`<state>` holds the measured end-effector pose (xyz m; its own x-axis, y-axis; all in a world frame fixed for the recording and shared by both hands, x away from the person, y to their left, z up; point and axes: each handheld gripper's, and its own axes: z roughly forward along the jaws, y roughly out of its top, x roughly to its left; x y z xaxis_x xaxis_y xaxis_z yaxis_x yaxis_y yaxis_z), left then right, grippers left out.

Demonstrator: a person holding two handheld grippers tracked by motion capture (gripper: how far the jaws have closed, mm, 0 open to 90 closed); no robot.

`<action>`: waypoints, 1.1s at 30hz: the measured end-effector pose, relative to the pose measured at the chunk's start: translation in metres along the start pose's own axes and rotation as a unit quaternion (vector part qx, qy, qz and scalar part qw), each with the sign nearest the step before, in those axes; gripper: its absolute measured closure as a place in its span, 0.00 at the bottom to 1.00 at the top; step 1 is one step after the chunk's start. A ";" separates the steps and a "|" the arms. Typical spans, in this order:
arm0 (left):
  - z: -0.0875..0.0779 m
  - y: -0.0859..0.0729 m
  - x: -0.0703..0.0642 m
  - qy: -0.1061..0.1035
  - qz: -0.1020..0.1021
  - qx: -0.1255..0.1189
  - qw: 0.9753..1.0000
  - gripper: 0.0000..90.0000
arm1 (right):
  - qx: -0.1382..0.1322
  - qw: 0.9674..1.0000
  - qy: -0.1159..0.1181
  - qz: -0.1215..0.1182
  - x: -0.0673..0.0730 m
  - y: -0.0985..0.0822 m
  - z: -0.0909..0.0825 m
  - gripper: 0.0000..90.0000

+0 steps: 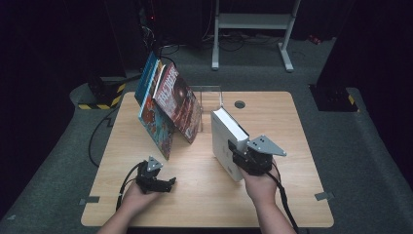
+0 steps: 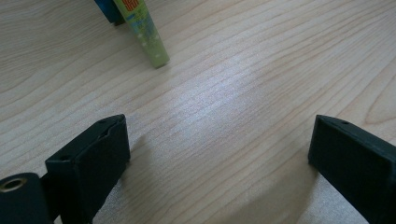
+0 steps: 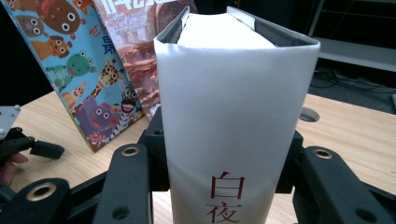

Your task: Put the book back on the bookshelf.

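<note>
Lab: dark curtained room, cables (image 1: 165, 48), lone wooden table (image 1: 272, 112).

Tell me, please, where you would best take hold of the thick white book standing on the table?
Grip the white book across its spine, coming from the person's side, as the right gripper does now. It stands upright with the spine facing that way, and its flat covers give each jaw a firm, parallel face. The leaning picture books crowd its left.
</note>
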<state>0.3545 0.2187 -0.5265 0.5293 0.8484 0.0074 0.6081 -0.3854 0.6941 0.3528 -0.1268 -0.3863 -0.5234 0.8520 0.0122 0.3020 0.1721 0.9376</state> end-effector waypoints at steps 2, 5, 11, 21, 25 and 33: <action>0.000 0.000 0.000 0.000 0.000 0.000 1.000 0.06 | -0.004 1.000 -0.001 -0.002 0.000 0.002 0.002 0.61; 0.000 0.000 0.000 0.000 0.000 0.000 1.000 0.06 | -0.007 1.000 -0.002 0.002 -0.001 0.006 0.006 0.60; 0.000 0.000 0.000 0.000 0.000 -0.001 1.000 0.06 | -0.007 1.000 -0.005 0.005 0.000 0.015 0.017 0.60; 0.000 0.000 0.000 0.000 0.002 -0.001 1.000 0.07 | -0.009 1.000 -0.011 0.005 -0.001 0.024 0.037 0.60; 0.000 0.000 0.000 -0.001 0.002 -0.001 1.000 0.07 | -0.008 1.000 -0.014 0.008 -0.003 0.026 0.044 0.60; 0.000 0.000 0.000 -0.001 0.002 -0.001 1.000 0.07 | -0.008 1.000 -0.021 0.008 -0.004 0.030 0.057 0.60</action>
<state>0.3541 0.2188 -0.5263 0.5330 0.8461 0.0086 0.6048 -0.3880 0.6954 0.4091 -0.0970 -0.3777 -0.4843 0.8748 0.0121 0.2970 0.1514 0.9428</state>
